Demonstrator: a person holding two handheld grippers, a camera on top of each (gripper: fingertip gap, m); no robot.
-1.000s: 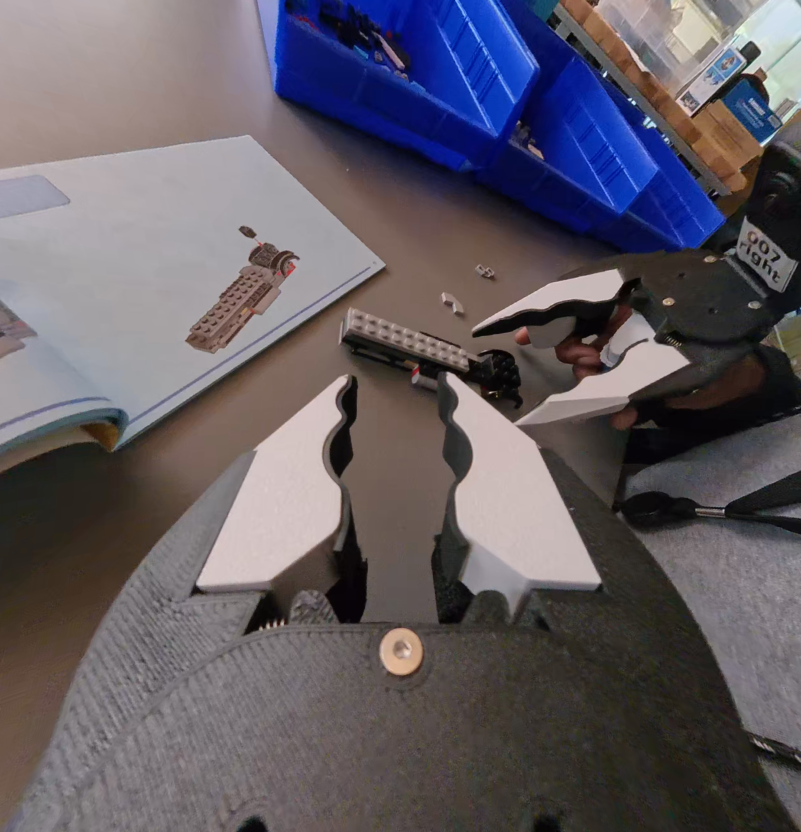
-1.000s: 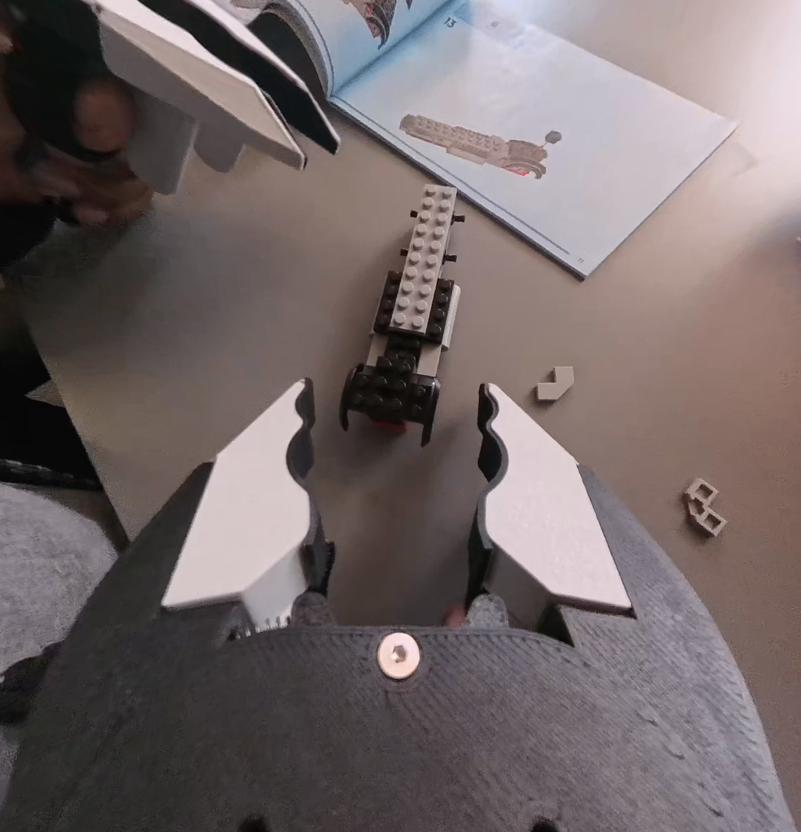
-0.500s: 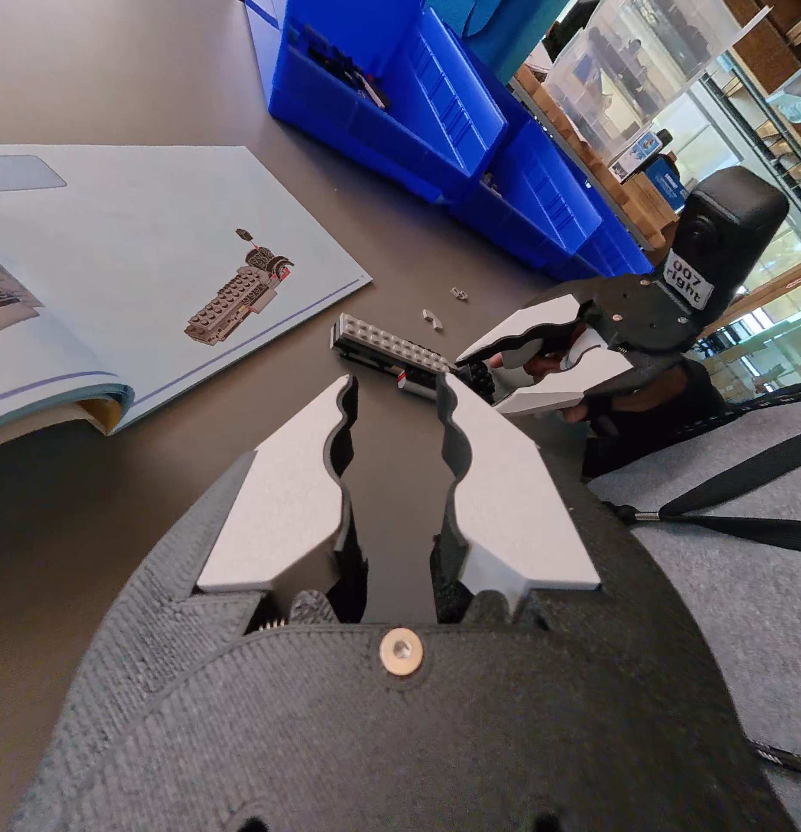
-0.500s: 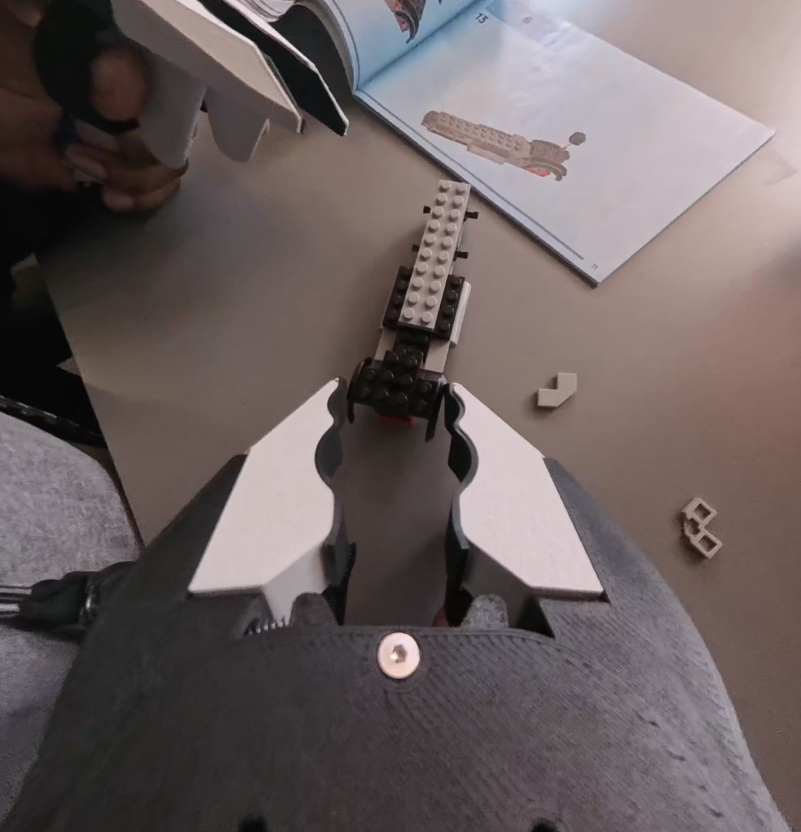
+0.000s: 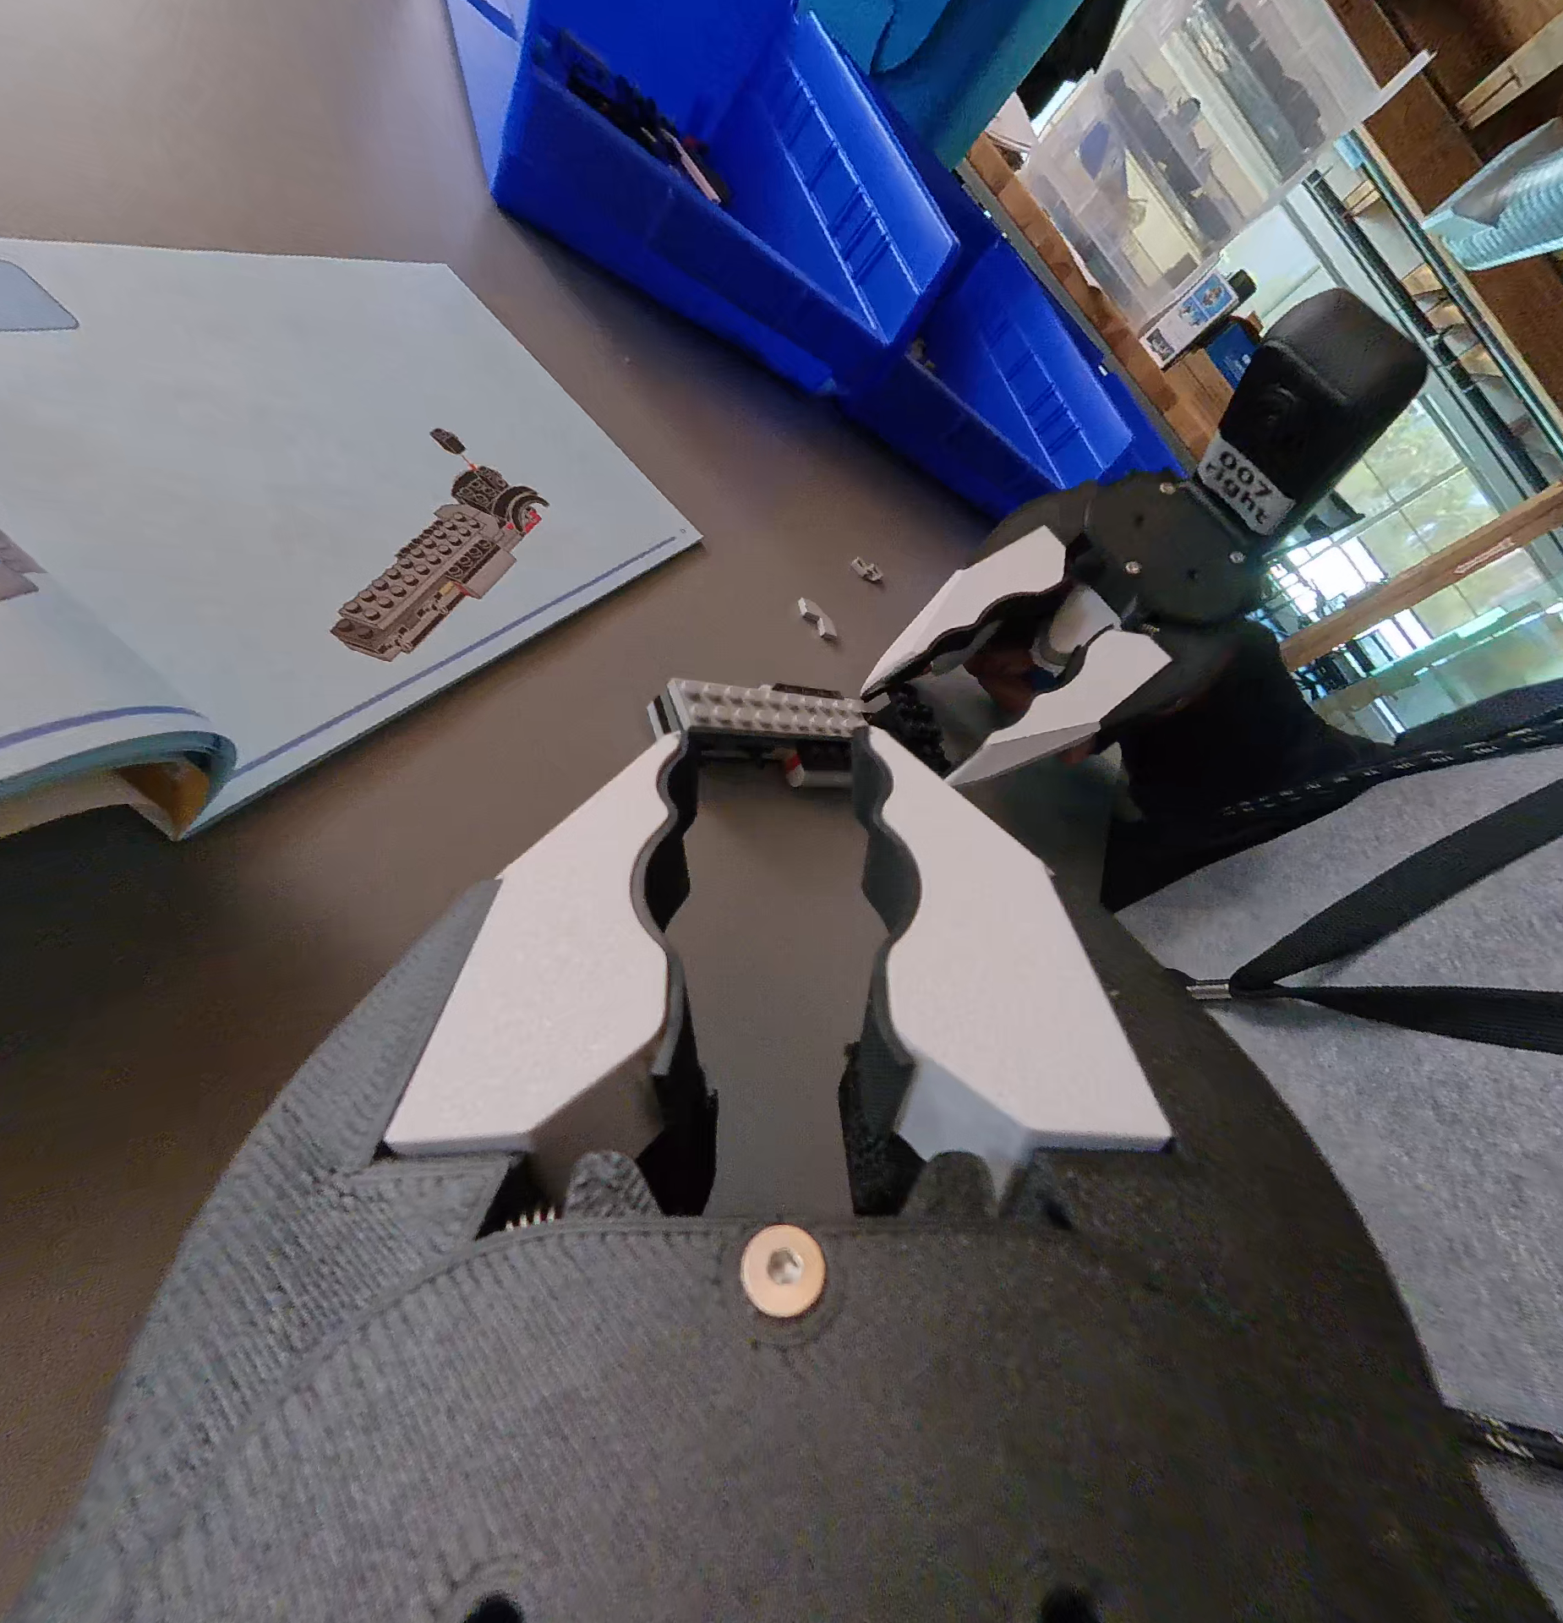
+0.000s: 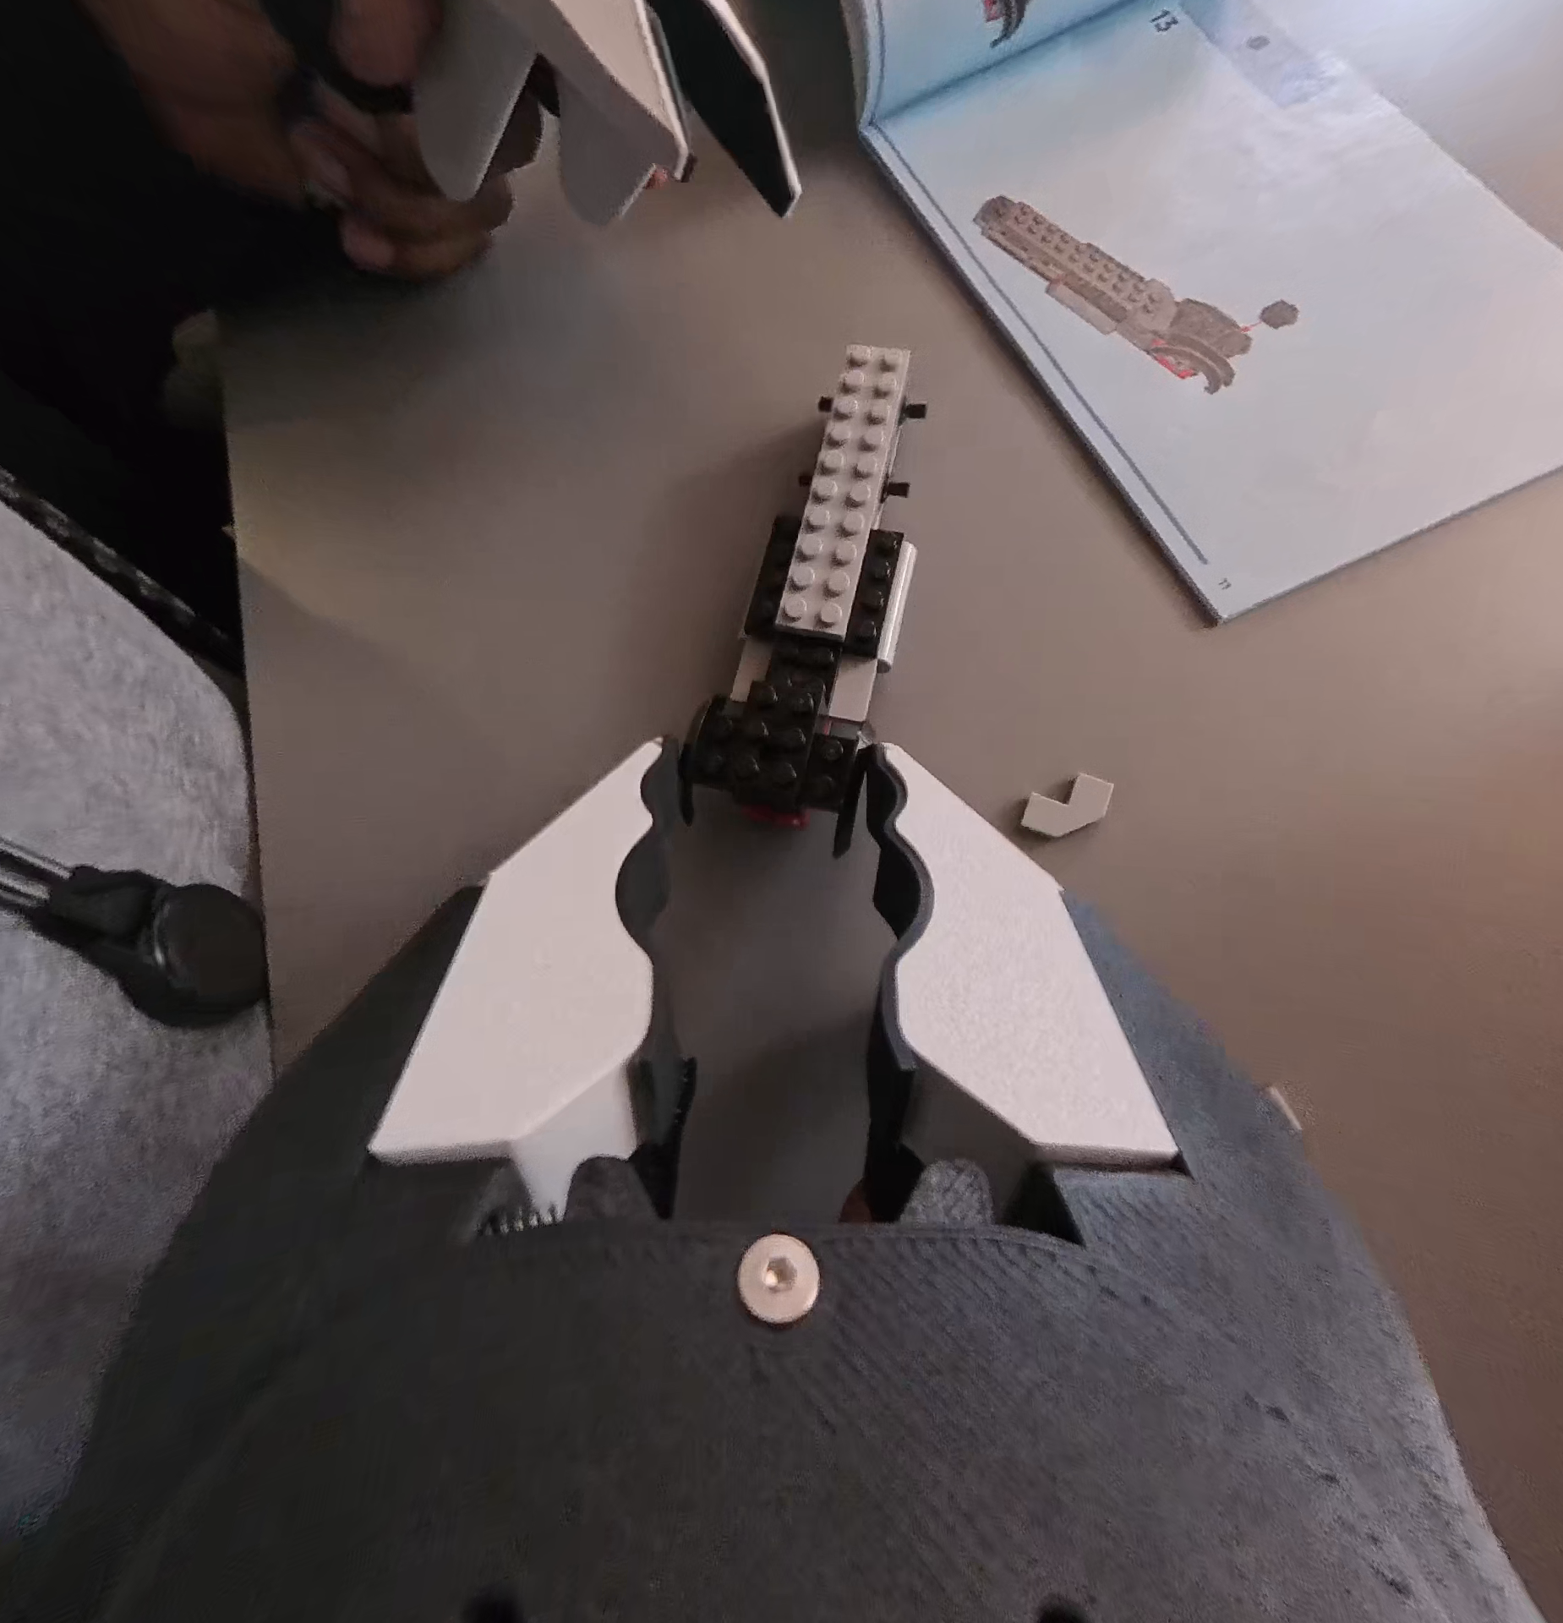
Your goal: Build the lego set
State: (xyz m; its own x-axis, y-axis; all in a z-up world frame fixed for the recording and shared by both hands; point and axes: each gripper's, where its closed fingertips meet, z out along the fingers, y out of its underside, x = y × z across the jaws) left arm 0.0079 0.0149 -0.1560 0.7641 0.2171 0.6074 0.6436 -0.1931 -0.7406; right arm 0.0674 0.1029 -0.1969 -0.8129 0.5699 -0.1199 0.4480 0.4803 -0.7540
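Left wrist view: left hand-held gripper [image 5: 770, 753], fingers apart, flanks the grey end of the lego model [image 5: 764, 722] on the table [image 5: 233, 966]; instruction booklet [image 5: 277, 492] open alongside.

Right wrist view: right hand-held gripper [image 6: 770, 773] clamped on the model's black end. Step: steadying the model; next, likely fetching the loose grey piece [image 6: 1066, 803].

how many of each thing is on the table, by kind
lego model: 1
loose grey pieces: 2
instruction booklet: 1
blue bins: at least 2, row cut off
total: 6 counted
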